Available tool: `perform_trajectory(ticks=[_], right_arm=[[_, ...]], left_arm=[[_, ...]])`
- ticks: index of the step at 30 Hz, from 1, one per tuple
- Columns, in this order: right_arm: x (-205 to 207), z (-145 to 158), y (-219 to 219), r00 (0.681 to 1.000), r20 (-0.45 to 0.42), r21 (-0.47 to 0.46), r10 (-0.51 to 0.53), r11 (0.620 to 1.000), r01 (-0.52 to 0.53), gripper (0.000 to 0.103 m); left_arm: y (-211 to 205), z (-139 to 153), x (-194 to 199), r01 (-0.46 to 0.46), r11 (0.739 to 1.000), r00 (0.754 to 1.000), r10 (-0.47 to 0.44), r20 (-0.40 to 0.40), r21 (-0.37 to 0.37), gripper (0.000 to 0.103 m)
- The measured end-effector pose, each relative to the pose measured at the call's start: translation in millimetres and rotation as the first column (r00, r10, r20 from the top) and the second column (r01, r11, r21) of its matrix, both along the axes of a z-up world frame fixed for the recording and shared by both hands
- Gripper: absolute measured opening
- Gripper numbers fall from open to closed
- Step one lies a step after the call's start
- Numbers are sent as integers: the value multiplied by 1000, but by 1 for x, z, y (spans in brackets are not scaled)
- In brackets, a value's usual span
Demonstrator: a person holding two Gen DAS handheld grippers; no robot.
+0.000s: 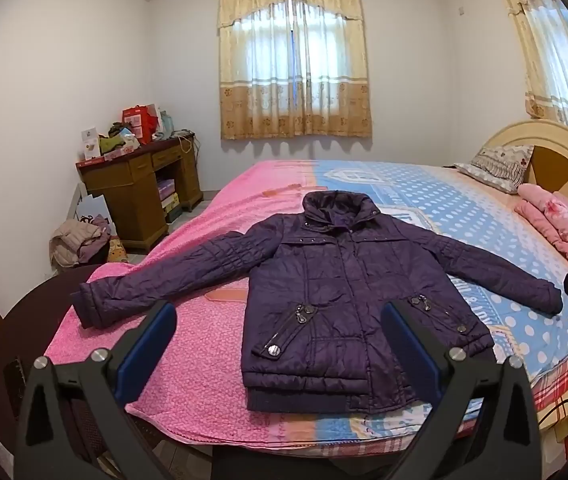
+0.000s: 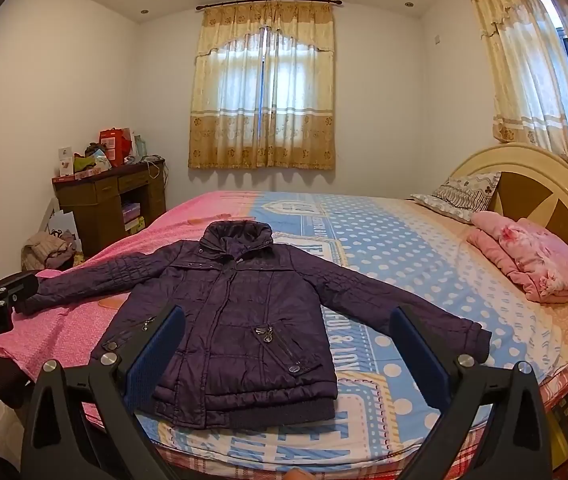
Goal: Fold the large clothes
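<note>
A dark purple padded jacket (image 1: 339, 280) lies face up and spread flat on the bed (image 1: 204, 340), collar toward the far window, hem at the near edge, both sleeves stretched out to the sides. It straddles the line where the pink sheet meets the blue dotted one.

The left hand-held gripper (image 1: 280, 344) hangs above the near edge of the bed with its blue-padded fingers spread wide and nothing between them. The right hand-held gripper (image 2: 287, 344) is the same: wide, empty, clear of the cloth. No fold looks begun yet.

Several things could go wrong from here, as I judge it. The fabric looks slick and quilted (thick, too, at the ribbed hem), so a shallow pinch on a cuff could slip off halfway through a sleeve fold. A grab that takes only the top layer would drag the front panel and leave the back behind, bunching the body. The hem sits right at the mattress edge, so a pull toward the person could slide the whole jacket off the bed. Uneven lifting by the two sides would skew the fold line.
</note>
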State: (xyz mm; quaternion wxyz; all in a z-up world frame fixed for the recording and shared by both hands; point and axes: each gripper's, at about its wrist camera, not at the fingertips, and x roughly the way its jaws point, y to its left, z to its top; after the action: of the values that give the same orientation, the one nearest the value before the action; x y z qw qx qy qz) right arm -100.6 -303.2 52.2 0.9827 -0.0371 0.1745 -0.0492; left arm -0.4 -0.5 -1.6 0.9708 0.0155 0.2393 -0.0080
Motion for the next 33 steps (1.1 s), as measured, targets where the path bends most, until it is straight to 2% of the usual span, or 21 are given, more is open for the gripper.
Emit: perform_trajectory(ticks=[33], right_arm=[[6, -14, 0, 1000, -24, 4, -2, 1000, 2, 102]], left_arm=[[-2, 0, 0, -2, 1000, 1000, 2, 3, 4, 103]])
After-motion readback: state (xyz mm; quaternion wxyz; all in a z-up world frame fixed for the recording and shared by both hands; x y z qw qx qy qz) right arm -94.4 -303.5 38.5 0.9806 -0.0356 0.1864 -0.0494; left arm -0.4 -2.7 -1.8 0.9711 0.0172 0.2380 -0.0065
